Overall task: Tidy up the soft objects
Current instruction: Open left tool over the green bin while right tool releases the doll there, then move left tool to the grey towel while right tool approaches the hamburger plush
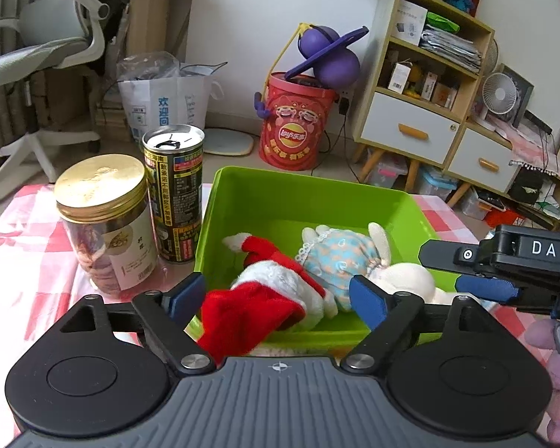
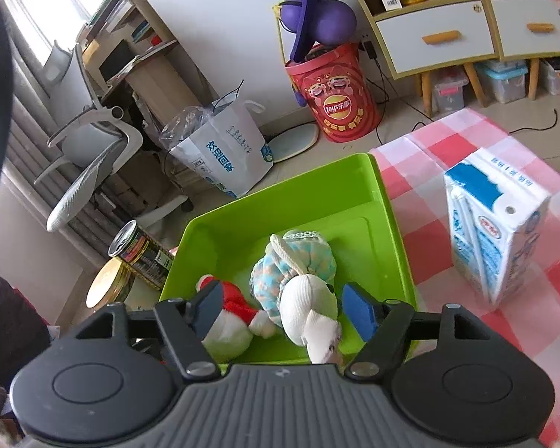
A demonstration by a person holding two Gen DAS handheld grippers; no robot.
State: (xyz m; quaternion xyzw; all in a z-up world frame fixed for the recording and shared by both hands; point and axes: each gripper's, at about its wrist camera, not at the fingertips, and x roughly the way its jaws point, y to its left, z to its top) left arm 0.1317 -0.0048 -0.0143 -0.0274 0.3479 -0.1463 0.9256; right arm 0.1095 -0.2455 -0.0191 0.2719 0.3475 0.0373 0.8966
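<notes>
Both soft toys already in the green bin (image 1: 310,194): Santa doll (image 1: 265,291) beside bunny (image 2: 298,280). Left claw (image 1: 276,298) spread wide above the doll, possibly brushing its red cloth. Right claw (image 2: 283,308) likewise apart over the bunny. Placing step apparently finished; next, lifting both claws clear without snagging fabric.

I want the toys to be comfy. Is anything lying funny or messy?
A little. The Santa plush flops over the green bin's near rim, hat hanging outside. The bunny doll lies on its side inside. The jar, can and milk carton stand upright; nothing spilled.
</notes>
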